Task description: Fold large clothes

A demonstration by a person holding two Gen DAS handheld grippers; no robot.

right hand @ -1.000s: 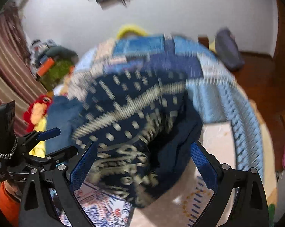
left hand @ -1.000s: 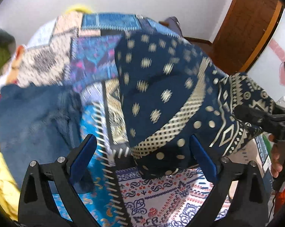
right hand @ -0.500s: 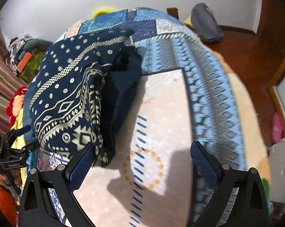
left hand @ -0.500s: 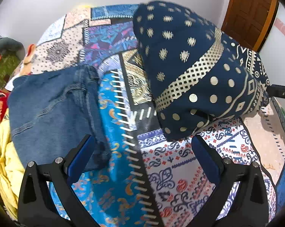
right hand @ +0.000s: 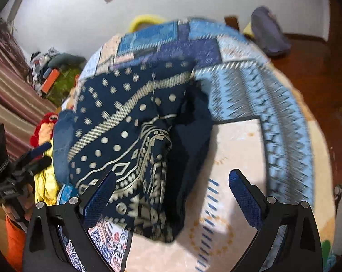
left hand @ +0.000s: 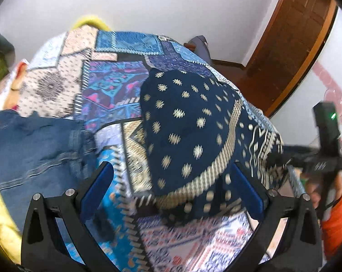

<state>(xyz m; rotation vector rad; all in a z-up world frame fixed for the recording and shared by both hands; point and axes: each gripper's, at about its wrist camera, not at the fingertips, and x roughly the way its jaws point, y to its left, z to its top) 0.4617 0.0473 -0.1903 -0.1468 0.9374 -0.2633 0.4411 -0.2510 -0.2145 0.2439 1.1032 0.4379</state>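
- The folded patterned garment lies on the patchwork bedspread, between the two grippers.
- The jeans lie on the bedspread, left of the garment and well apart from it.
- The left gripper sits before the garment's near edge.
- The right gripper sits at its right side.
- A door stands behind, to the right.

Motion blur smears the navy patterned garment and the bed's patchwork cover in both views. The garment hides the cover beneath it. The folded jeans are cut off by the left wrist picture's left edge.
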